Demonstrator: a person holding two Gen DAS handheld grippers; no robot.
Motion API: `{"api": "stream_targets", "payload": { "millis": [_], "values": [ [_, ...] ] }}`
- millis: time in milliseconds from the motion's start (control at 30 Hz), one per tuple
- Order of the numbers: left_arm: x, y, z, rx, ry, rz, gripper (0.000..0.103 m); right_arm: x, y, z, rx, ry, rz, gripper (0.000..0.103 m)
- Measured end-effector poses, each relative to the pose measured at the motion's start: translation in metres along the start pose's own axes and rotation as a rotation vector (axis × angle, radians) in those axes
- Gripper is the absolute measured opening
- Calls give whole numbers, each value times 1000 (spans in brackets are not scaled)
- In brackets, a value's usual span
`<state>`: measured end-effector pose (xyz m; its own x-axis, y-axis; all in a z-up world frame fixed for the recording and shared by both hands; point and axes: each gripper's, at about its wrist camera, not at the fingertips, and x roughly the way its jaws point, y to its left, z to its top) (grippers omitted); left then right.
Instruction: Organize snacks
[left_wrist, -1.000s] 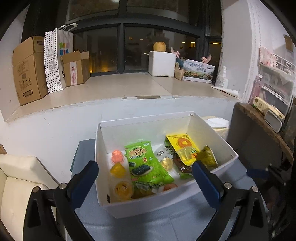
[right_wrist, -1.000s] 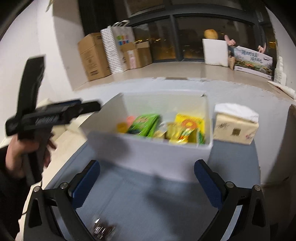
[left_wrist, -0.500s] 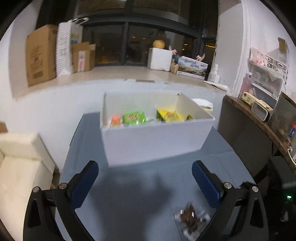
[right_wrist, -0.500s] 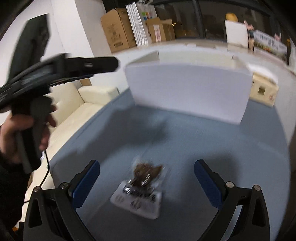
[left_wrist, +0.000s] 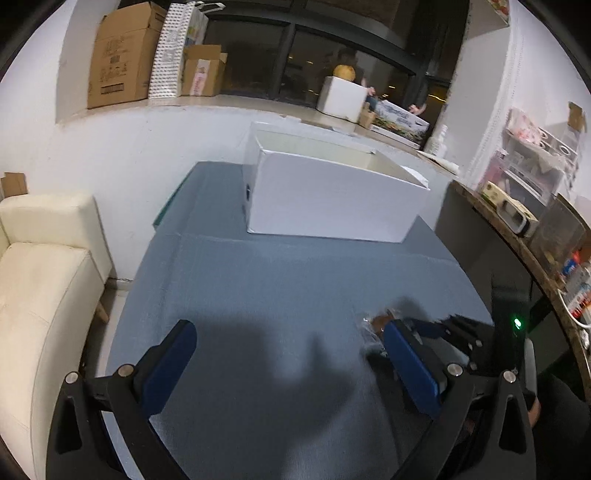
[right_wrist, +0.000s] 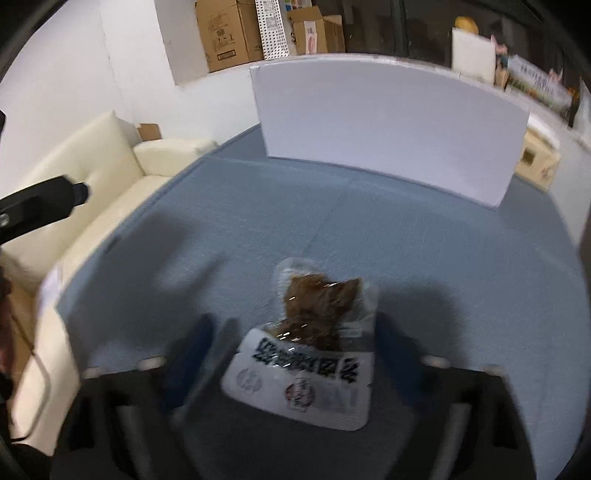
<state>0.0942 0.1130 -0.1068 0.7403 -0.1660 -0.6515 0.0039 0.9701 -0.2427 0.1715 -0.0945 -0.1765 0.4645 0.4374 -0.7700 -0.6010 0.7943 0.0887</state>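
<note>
Straddling the clear plastic packet of brown dried snack, right gripper fingers were wide; left gripper wide, empty. Transfer to far white cardboard box remained.

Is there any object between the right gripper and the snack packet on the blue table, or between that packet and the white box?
Nothing visible. The snack packet lies between the open right gripper fingers, and only bare blue table separates it from the white box, whose near wall must be cleared.

White box; blue-grey table cover; cream sofa; brown snack, clear-white packet.
</note>
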Motion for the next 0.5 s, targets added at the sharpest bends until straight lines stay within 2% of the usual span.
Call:
{"api": "stream_targets", "payload": {
  "millis": [200, 500],
  "values": [
    [-4, -2, -3, 26, 1, -4, 103, -10, -11, 0, 36, -37, -7, 59],
    [1, -16, 16, 58, -16, -16, 103, -43, -32, 28, 76, -143, -27, 59]
  ]
}}
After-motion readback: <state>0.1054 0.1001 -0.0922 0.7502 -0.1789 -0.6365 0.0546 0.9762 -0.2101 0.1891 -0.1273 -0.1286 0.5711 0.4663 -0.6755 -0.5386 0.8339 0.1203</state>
